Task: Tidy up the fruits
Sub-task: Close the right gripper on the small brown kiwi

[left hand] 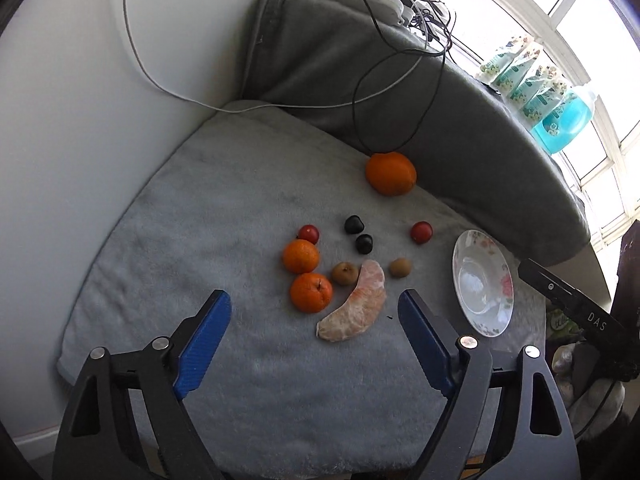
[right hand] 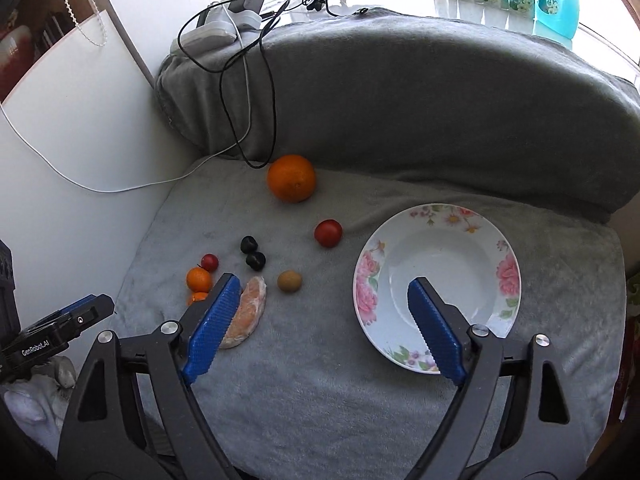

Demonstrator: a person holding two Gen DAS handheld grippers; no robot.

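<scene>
While both blue-padded grippers hang with jaws apart and empty, the left gripper (left hand: 315,308) frames a peeled pale-orange citrus segment (left hand: 354,308) at frame centre, the right gripper (right hand: 324,292) spans the gap to an empty floral-rimmed white ceramic plate (right hand: 370,280) at right. Round fruits lie scattered on the soft grey fleece blanket (left hand: 168,240); a careless nudge could probably send the small orange mandarins (left hand: 301,256) rolling.

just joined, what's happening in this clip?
Fruit sorting, not yet started. Both grippers, left and right, are open and empty above the grey blanket. The big orange, tangerines, cherry tomatoes and a peeled citrus segment all lie loose on it. The floral plate is empty.
</scene>
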